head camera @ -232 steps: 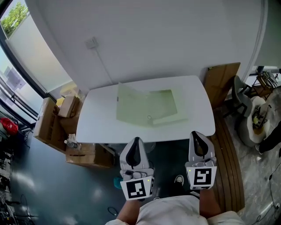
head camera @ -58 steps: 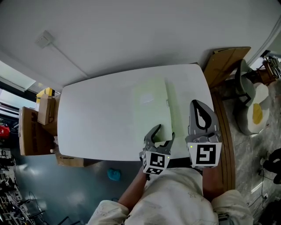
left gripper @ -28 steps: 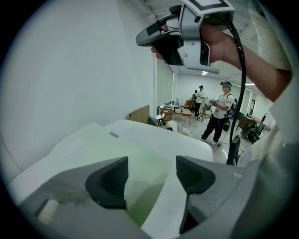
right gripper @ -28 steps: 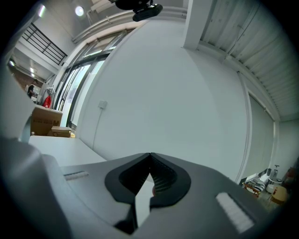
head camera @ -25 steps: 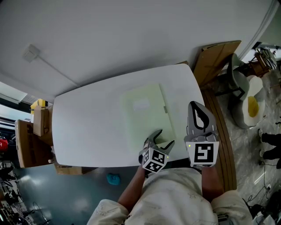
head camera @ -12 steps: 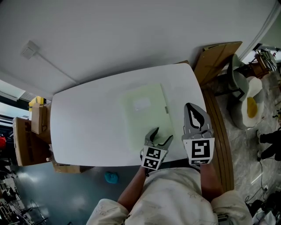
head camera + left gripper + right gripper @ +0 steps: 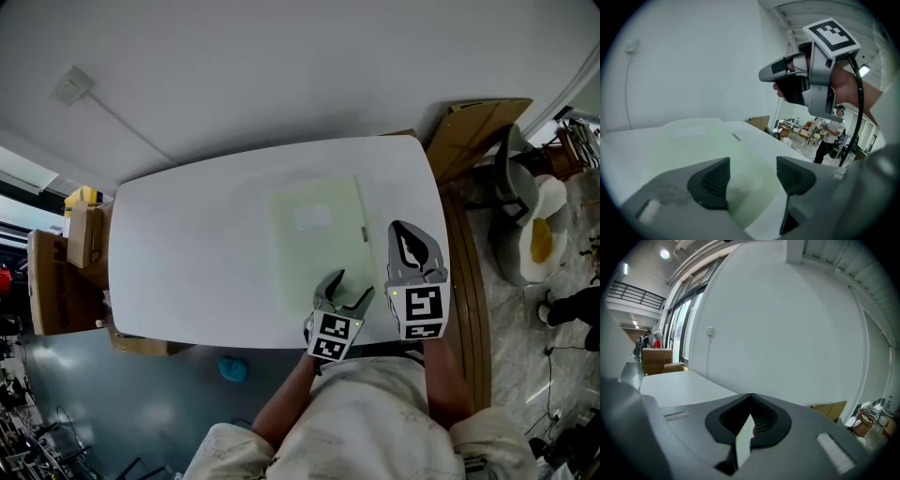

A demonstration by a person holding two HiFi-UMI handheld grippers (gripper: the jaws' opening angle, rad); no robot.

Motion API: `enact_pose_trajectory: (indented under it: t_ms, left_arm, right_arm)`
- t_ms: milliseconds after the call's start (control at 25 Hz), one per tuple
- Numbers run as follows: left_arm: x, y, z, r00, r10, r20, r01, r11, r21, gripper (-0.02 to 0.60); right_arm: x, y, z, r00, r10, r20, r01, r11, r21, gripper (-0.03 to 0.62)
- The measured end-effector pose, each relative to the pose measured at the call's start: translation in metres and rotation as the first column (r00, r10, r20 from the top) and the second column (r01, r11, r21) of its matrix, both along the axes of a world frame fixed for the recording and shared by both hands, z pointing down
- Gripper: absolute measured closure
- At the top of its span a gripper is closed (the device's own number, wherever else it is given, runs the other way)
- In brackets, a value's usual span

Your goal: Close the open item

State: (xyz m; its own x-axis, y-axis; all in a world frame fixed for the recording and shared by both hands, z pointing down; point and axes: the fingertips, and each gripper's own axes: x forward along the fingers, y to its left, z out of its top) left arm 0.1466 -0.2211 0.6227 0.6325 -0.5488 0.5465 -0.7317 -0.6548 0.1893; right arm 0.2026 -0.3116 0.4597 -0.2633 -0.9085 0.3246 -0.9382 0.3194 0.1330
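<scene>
A pale green folder lies flat and closed on the white table, with a small clasp on its right edge. My left gripper hovers open over the folder's near edge, nothing between its fingers. The left gripper view shows the green cover running away under the open left gripper. My right gripper is shut and empty, raised just right of the folder over the table's front right part. It appears high in the left gripper view too, the right gripper held in a hand.
Brown boards lean beside the table's right end, with a chair and yellow cushion beyond. Cardboard boxes stand on the floor at the left. A wall socket with cable is behind. A person stands far off.
The folder, open 9.3 s ago, now lies closed. Over the last second the left gripper stays open at its near edge and the right gripper has drifted slightly left.
</scene>
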Motion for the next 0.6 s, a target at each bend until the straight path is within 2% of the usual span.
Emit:
enact_pose_trajectory:
  t_ms: [360, 600]
  left_arm:
    - [-0.009, -0.01, -0.002, 0.995, -0.102, -0.013, 0.102, 0.995, 0.014, 0.312]
    - [-0.013, -0.012, -0.001, 0.991, -0.135, 0.002, 0.135, 0.991, 0.024, 0.343]
  right_arm:
    - [-0.02, -0.011, 0.053, 0.995, -0.093, -0.021, 0.09, 0.99, -0.106, 0.592]
    - [-0.035, -0.016, 0.094, 0.989, -0.149, -0.005, 0.144, 0.968, -0.207, 0.592]
